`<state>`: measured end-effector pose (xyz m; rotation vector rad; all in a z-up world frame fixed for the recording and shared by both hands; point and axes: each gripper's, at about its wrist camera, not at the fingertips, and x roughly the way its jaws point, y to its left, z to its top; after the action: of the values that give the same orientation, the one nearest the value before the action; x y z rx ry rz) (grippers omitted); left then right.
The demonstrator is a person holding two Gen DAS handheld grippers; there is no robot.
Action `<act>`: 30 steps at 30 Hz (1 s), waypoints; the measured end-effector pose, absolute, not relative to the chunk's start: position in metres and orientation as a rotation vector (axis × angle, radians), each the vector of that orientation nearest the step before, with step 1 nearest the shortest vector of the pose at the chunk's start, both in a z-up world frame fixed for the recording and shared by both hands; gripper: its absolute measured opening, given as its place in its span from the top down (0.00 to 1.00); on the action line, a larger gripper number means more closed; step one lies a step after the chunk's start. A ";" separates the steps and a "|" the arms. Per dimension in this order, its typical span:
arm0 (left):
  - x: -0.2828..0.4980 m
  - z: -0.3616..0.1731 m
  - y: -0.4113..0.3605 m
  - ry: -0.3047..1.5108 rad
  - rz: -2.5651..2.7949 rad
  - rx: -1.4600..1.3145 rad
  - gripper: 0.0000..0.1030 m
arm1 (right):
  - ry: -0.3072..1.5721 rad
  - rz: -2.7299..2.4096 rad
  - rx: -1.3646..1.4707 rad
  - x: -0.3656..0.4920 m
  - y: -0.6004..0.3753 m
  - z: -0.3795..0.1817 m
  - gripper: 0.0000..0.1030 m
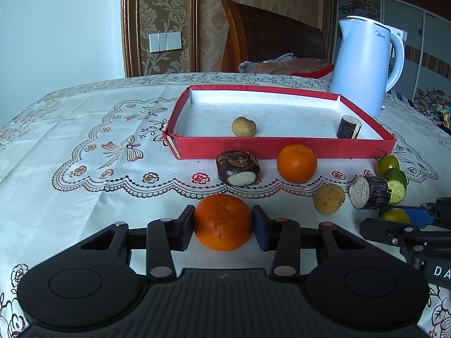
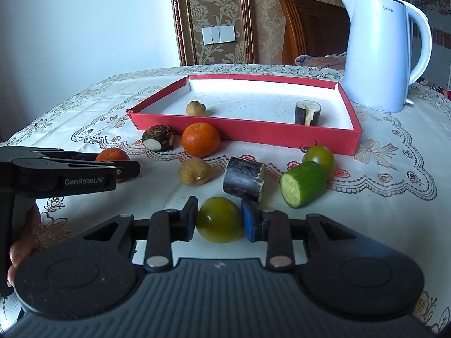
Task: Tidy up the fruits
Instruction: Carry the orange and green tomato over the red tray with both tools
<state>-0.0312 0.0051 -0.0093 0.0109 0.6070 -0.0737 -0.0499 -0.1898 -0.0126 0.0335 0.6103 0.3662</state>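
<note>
My left gripper (image 1: 223, 226) is shut on an orange (image 1: 222, 222) low over the tablecloth. My right gripper (image 2: 219, 221) is shut on a green tomato (image 2: 220, 219). The red tray (image 1: 282, 148) holds a tan longan (image 1: 243, 126) and a dark sugarcane piece (image 1: 348, 127). In front of the tray lie a second orange (image 1: 296, 163), a dark taro chunk (image 1: 237, 168), a tan fruit (image 1: 329, 198), another sugarcane piece (image 1: 369, 192), a cucumber piece (image 2: 303, 183) and another green tomato (image 2: 320, 156).
A white electric kettle (image 2: 380, 53) stands behind the tray's right corner. A wooden chair (image 1: 270, 36) with cloth on it stands beyond the table. The lace tablecloth (image 1: 84, 140) covers the table.
</note>
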 end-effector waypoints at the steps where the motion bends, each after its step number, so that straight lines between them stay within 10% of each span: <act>1: -0.032 -0.009 0.005 0.602 -0.073 0.010 0.59 | 0.601 0.364 0.038 -0.051 -0.191 -0.012 0.70; 30: 0.052 0.029 -0.036 0.551 -0.065 -0.002 0.59 | 0.449 0.137 -0.002 0.040 -0.217 0.021 0.70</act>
<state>0.0523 -0.0361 0.0286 -0.0016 0.5508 -0.0645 0.0404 -0.2171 0.0214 -0.0016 0.4493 0.1372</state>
